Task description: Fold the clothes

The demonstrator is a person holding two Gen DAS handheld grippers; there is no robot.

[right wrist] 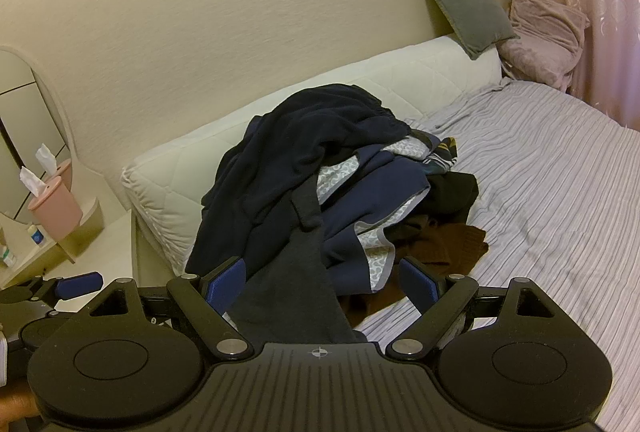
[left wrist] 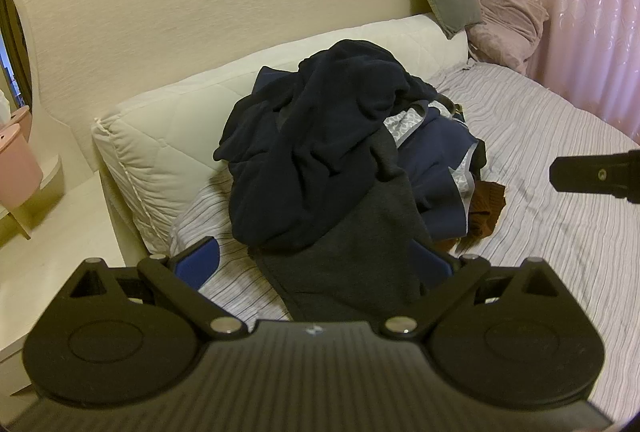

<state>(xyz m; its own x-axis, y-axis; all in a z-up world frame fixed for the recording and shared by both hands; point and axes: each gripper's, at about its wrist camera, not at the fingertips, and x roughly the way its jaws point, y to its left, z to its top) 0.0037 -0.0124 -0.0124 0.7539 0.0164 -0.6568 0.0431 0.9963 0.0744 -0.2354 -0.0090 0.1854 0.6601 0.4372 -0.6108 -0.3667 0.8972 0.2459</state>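
Left wrist view first. Shows a dark grey garment (left wrist: 352, 252) stretched on the bed (left wrist: 540, 232), lying between the wide-spread blue pads (left wrist: 200, 260) of the left gripper (left wrist: 316, 264): released, clamping nothing, levelled low over the sheet and aimed at 12 o'clock. Runs lengthwise from 6 o'clock under the gripper body up toward 12, with the far end draped onto the clothes pile (left wrist: 320, 136). Catches the right gripper's tip at 3 o'clock, well apart from the pile.

Right wrist view next. Shows the right gripper (right wrist: 320, 278) likewise released, fingers far apart, with the same grey garment (right wrist: 296, 296) passing between them, nearer the 9 o'clock pad (right wrist: 224, 280). Narrows toward 12 o'clock and ends in a folded-over tab on the pile. Shows the left gripper (right wrist: 76, 282) just beside, at 9 o'clock.

Around the garment: heaps navy fleece on top, a blue piece with patterned grey lining (right wrist: 376, 256) below it, a brown garment (right wrist: 460, 244) at 3 o'clock of the pile. Behind, a cream quilted bolster (right wrist: 180, 172); at 1 o'clock a grey cushion (right wrist: 464, 4) and pink pillow (right wrist: 548, 32).

At 9 o'clock, a pink tissue tub (right wrist: 56, 208) holding a white tissue (right wrist: 34, 184) that sticks out of its top.
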